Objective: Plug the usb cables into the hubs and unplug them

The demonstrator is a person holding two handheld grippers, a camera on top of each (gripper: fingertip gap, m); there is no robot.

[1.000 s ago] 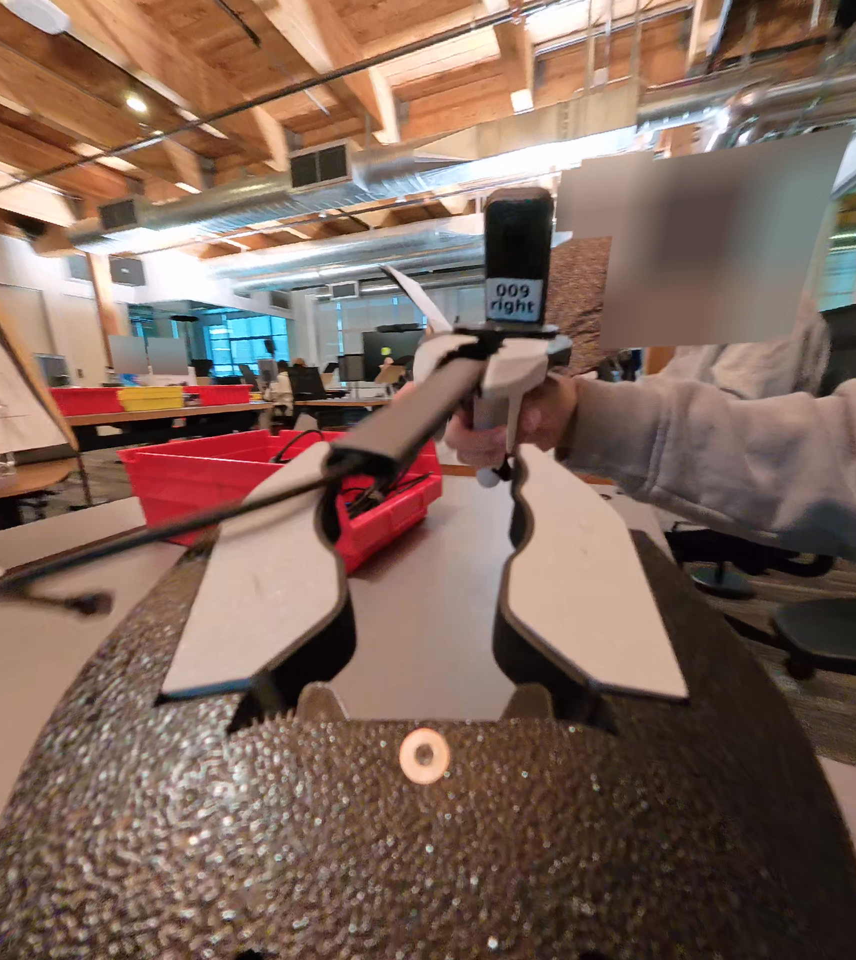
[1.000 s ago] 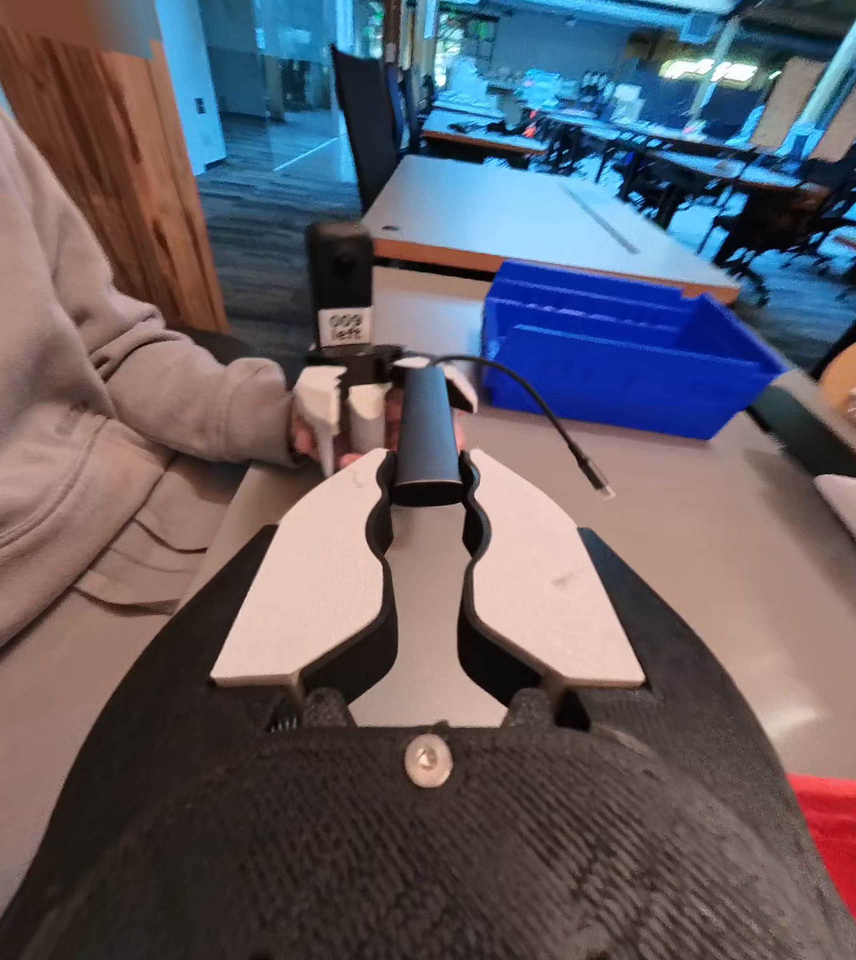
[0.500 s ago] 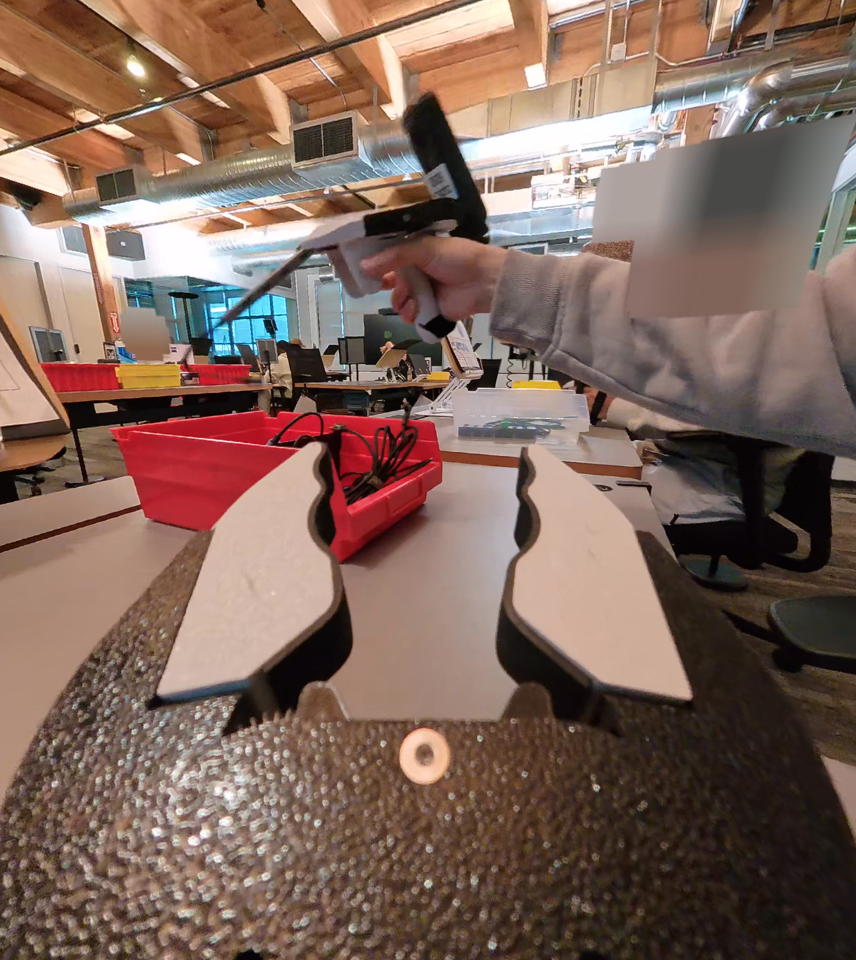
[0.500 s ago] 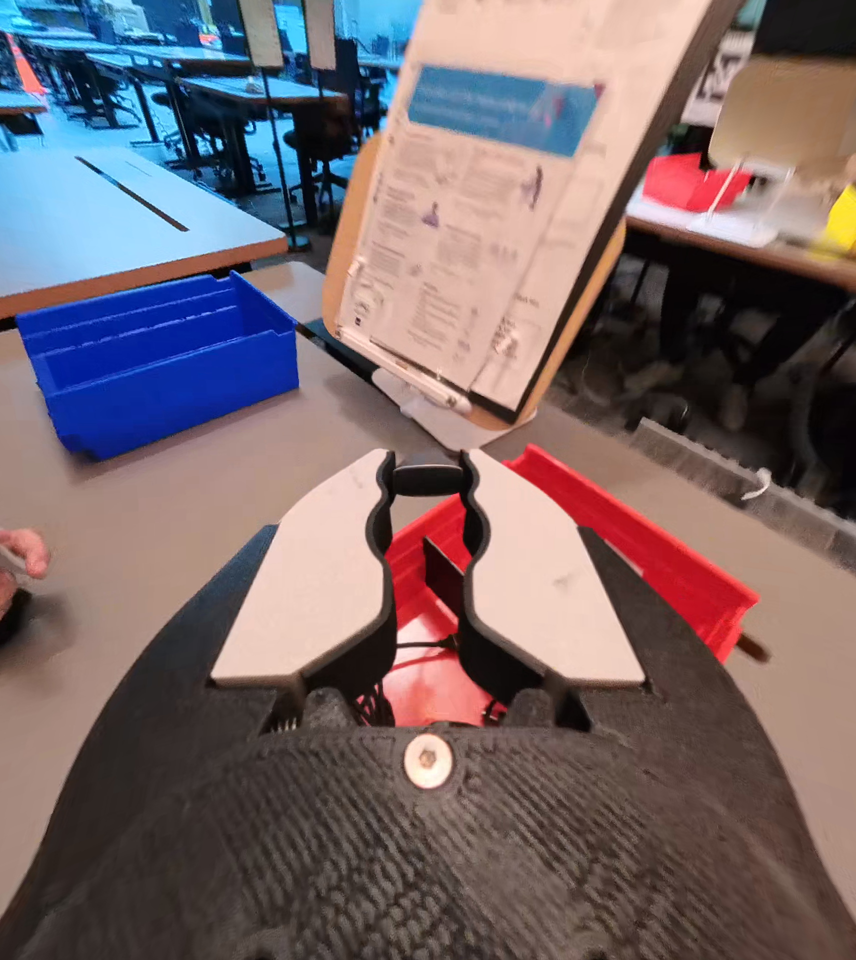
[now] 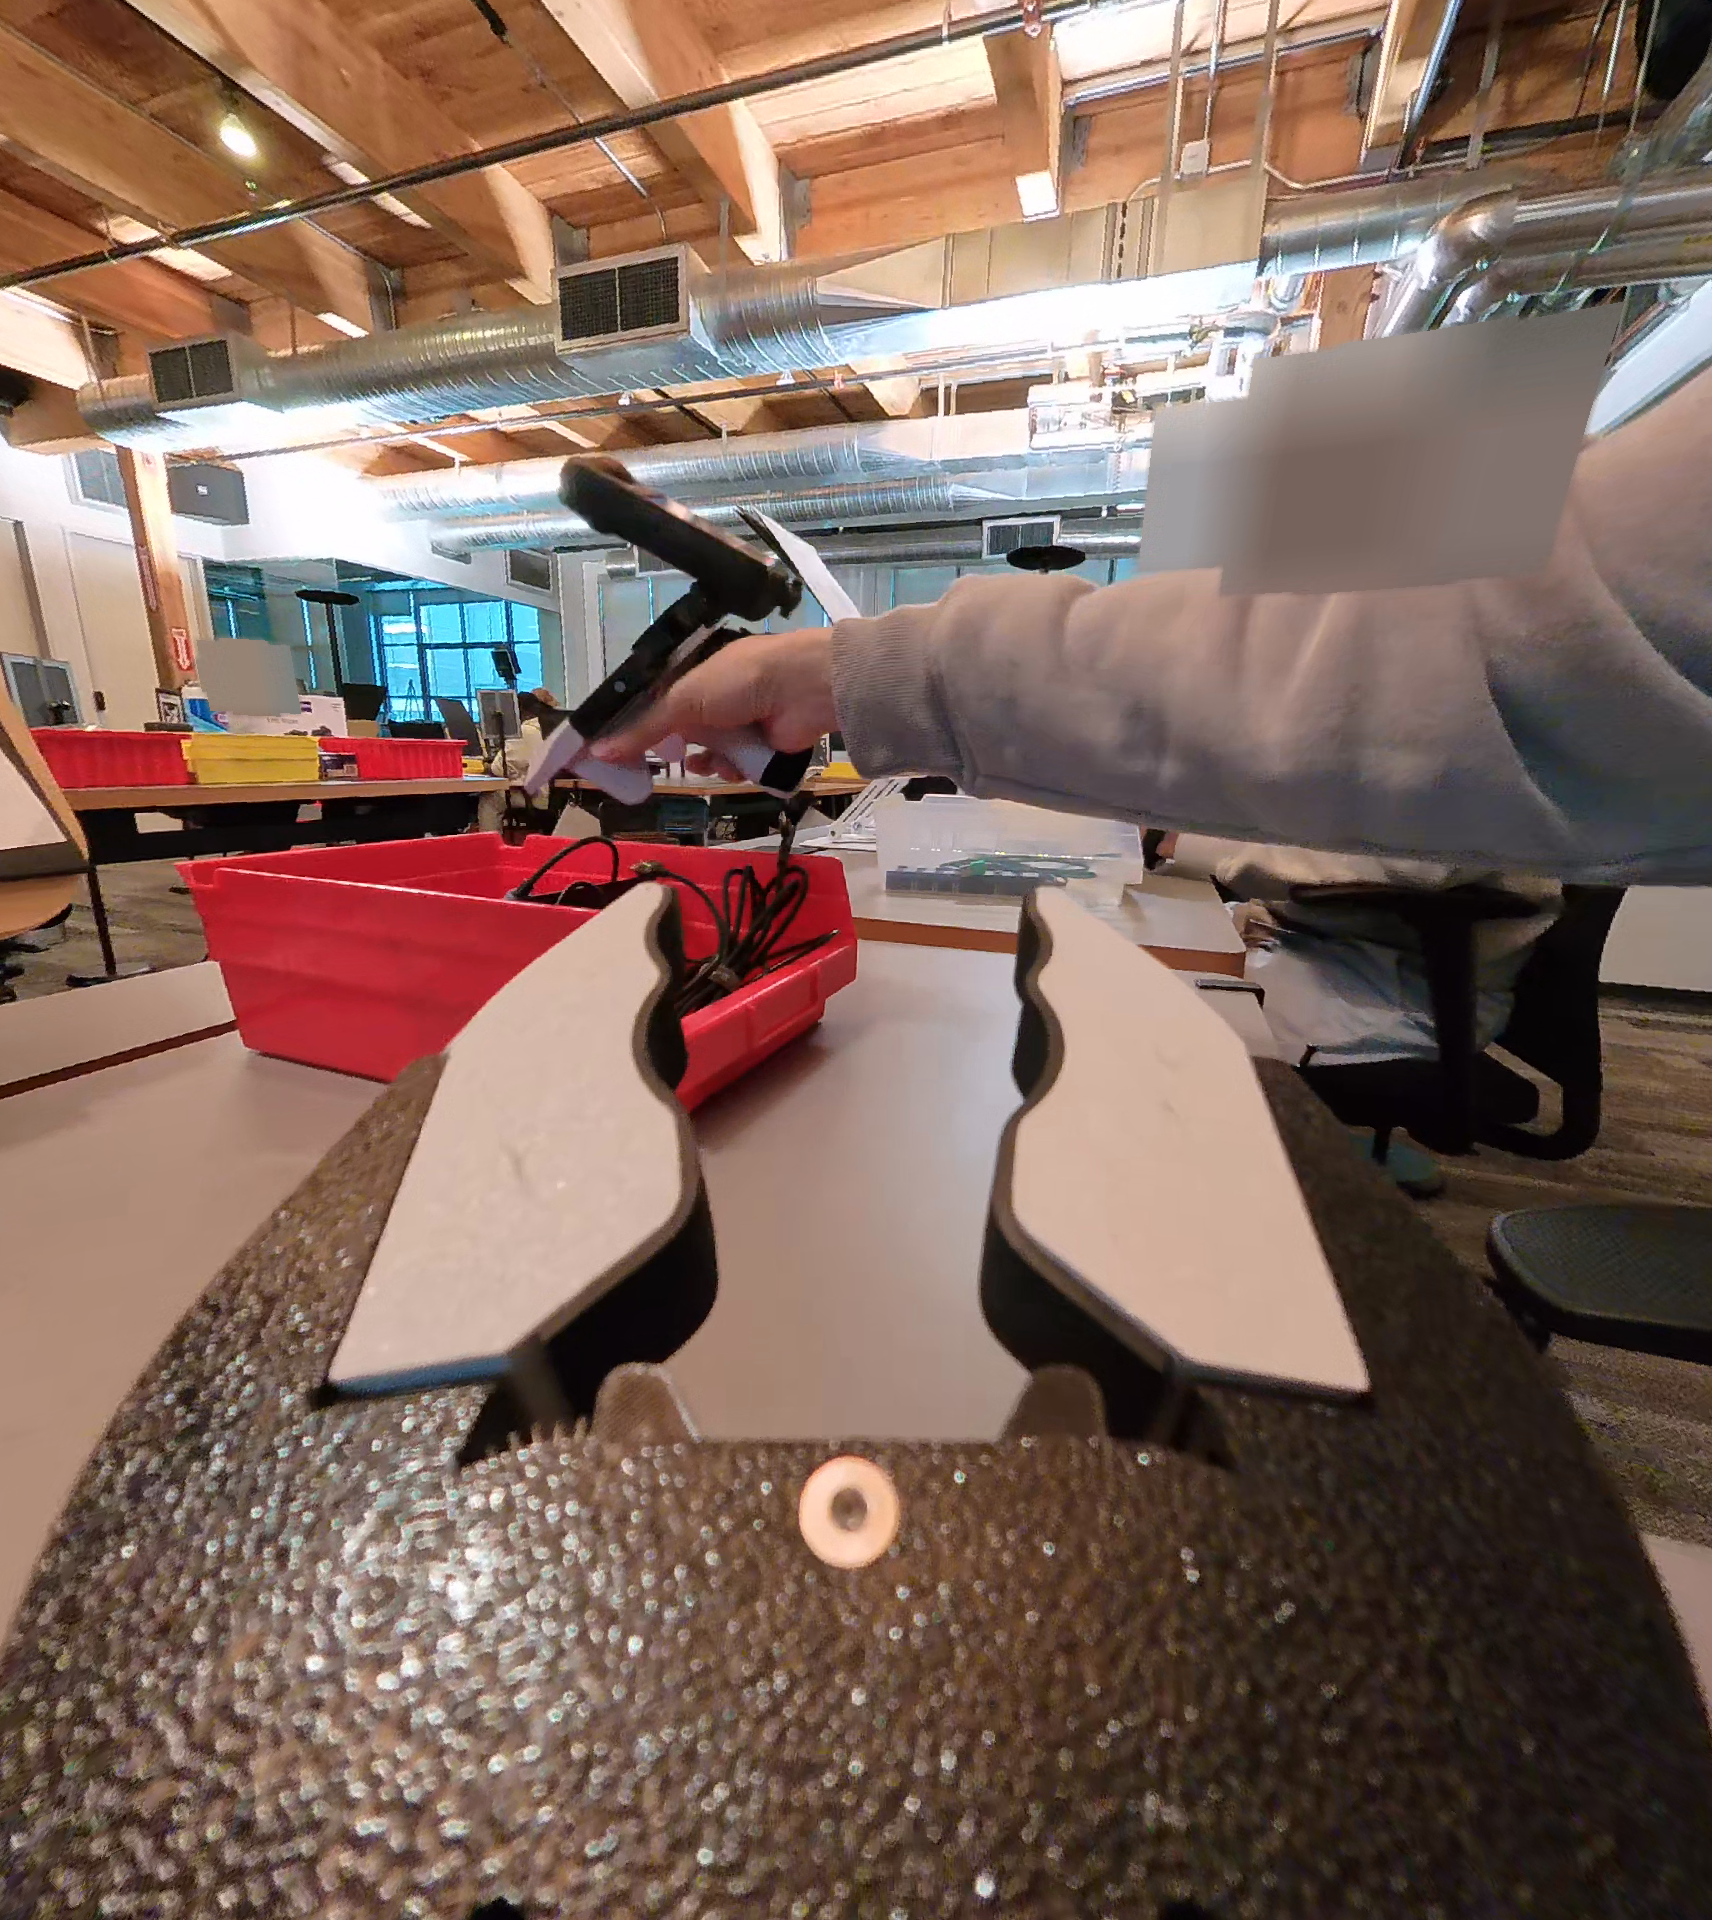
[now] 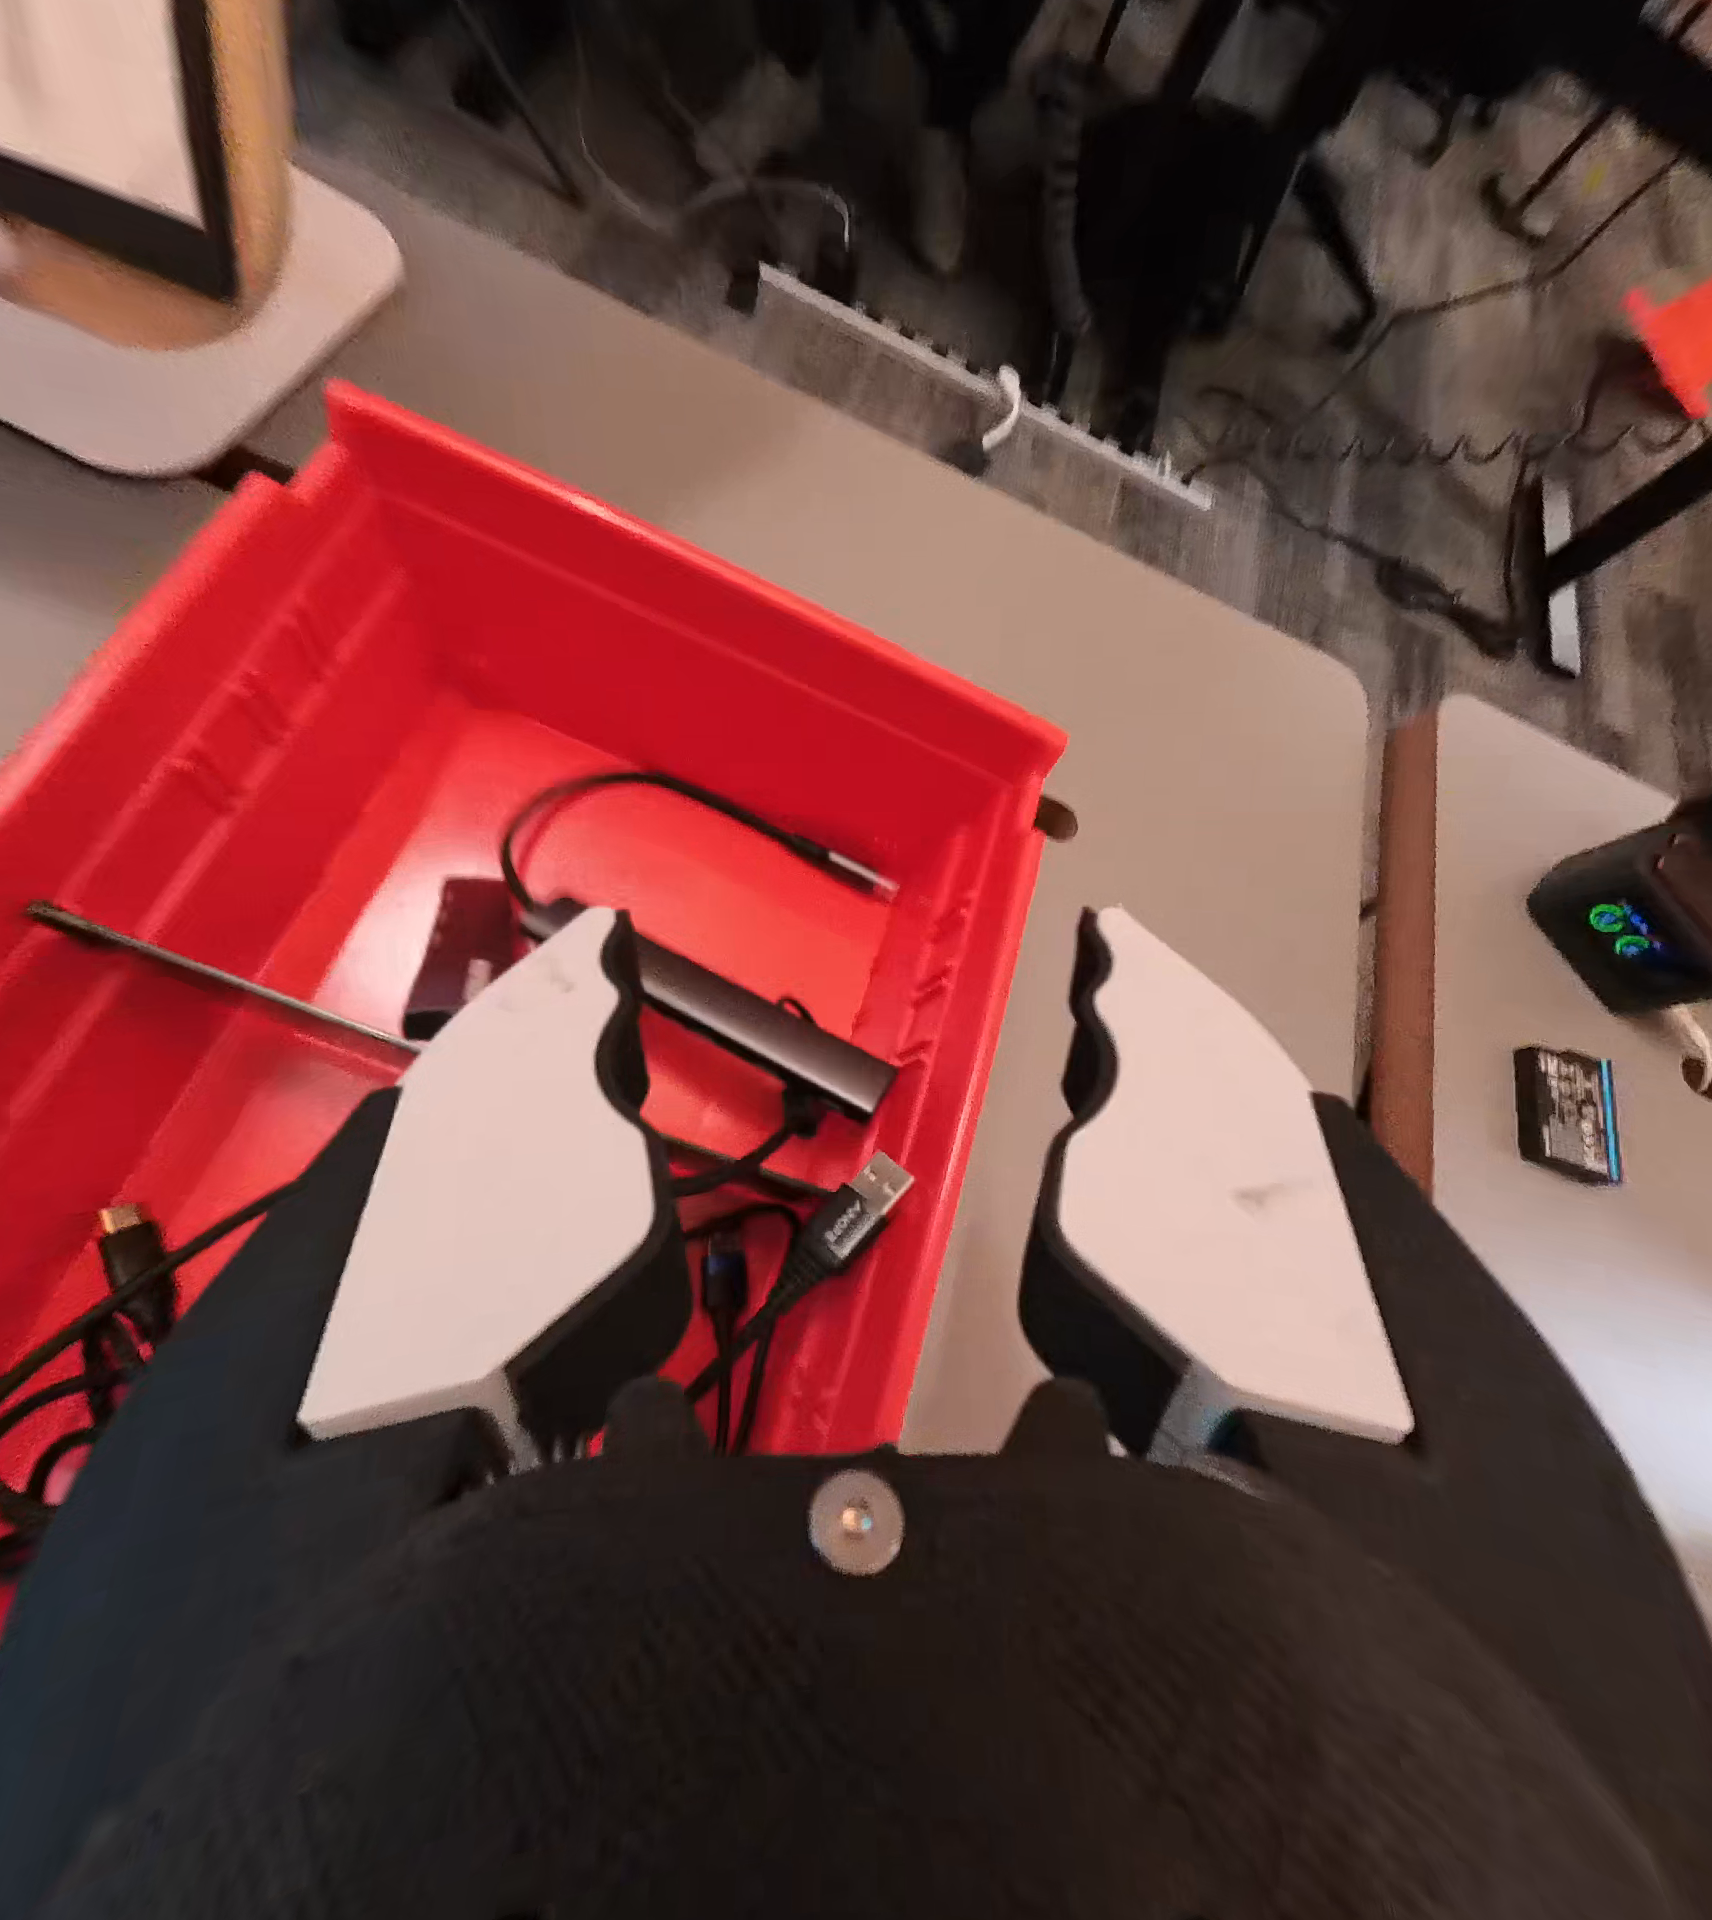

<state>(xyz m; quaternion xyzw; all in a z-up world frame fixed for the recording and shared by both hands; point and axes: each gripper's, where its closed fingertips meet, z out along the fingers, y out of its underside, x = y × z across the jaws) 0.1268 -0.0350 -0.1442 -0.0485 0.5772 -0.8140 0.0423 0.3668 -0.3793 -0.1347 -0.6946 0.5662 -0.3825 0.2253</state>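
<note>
We're over the red bin w/ the right gripper, fingers spread wide, nothing between them. Below us in the bin: a slim dark hub lying diagonal, its short lead curling round to a plug near the far wall. A second, smaller dark block sits just beside it, partly hidden by our left finger, can't tell what it is. Braided usb cable lies toward the near right wall w/ its silver plug pointing up-right, tangled w/ other black leads.

Left gripper sits low over the tabletop, fingers released too, empty, aimed past the bin's near corner.

Step in hand, as we read it: pick the next piece out of the bin. To do it well, we'd drop straight down on the hub's long body, fingers across its narrow width, clear of the bin wall on the right. Risk is snagging the cable tangle and dragging it all up, so grab mid-body, lift slow, let the leads fall away. Left should wait nearby, ready for the plug end.
</note>
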